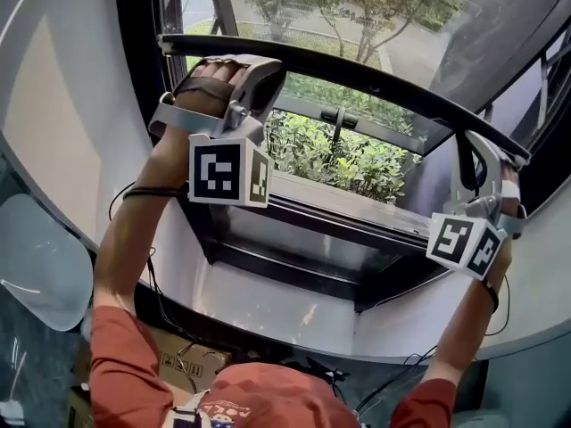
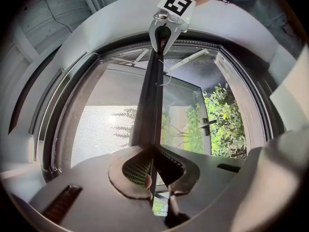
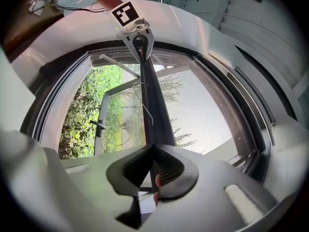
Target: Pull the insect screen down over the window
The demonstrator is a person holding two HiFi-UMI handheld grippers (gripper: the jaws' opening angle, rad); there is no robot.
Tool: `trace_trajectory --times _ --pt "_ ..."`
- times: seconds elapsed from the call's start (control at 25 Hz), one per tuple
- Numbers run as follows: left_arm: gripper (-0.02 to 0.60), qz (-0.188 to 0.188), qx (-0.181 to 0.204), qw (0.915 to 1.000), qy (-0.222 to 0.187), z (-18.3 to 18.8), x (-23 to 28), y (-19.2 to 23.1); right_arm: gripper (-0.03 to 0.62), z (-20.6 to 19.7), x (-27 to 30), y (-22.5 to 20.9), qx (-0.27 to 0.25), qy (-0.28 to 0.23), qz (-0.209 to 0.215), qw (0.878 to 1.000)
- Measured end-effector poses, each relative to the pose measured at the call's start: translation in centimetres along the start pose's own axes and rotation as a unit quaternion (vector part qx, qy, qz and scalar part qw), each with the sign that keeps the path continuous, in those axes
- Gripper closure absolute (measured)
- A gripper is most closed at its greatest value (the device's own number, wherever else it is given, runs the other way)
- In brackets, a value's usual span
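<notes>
Insect screen: the pull bar [image 1: 357, 74] is partway down the window [image 1: 357, 230], running across the opening at a slant in the head view, left end higher. Mesh [image 2: 106, 129] covers the part above the bar. Below it the opening is uncovered, with shrubs [image 1: 348, 159] and the casement handle [image 1: 337, 119] showing clear, unscreened.

My read is that it's roughly mid-travel. What's left is bringing the bar down to the sill [image 1: 339, 208] and seating it. No catch visible, so I can't say how it latches.

Grip: the left gripper [image 2: 152, 166] is clenched on the bar near its left end, and the right gripper [image 3: 152, 170] is clenched on it near the right end. Each has the bar edge pinched between ribbed pads.

Materials:
- Bar: thin, dark, rigid profile, straight, matte, likely metal or plastic.
- Mesh: fine grey weave, semi-transparent, flat and taut, no wrinkles seen.
- Gripper bodies: grey moulded plastic.
- Gripper pads: dark, grooved, rubbery-looking.
- Window frame [image 1: 268, 275]: dark, smooth, set in a white surround.
</notes>
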State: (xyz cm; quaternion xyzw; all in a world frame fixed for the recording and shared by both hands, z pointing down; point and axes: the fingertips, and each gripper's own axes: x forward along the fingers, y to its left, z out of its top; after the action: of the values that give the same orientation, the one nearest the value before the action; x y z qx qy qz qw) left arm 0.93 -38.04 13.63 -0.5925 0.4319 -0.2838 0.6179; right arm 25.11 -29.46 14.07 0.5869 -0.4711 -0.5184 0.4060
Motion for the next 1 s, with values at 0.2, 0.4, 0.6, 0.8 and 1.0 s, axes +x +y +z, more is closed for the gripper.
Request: trace_trajectory --times 0.2,0.4,0.6,0.8,1.0 --pt "0.555 -0.015 -0.007 0.9999 0.000 -0.1 -0.6 -2.7 0.562 -0.5 -0.7 2.7 0.015 0.003 0.015 1.000" --pt "0.555 -0.041 -0.015 0.9990 0.005 -0.6 -1.6 -5.7 0.562 -0.5 -1.5 5.6 0.022 0.004 0.040 0.999" --pt "0.555 -0.056 -0.028 0.9980 0.005 -0.7 -2.0 -8.7 0.562 -1.1 -2.1 8.5 0.035 0.005 0.058 0.998" --pt "0.555 -0.079 -0.011 0.9967 0.017 -0.9 -2.3 -11.6 0.560 -1.7 -2.5 11.5 0.039 0.012 0.080 0.996" --pt "0.555 -0.094 -0.021 0.9952 0.020 -1.3 -2.8 -14.0 0.560 -1.9 -2.8 13.8 0.046 0.015 0.094 0.994"
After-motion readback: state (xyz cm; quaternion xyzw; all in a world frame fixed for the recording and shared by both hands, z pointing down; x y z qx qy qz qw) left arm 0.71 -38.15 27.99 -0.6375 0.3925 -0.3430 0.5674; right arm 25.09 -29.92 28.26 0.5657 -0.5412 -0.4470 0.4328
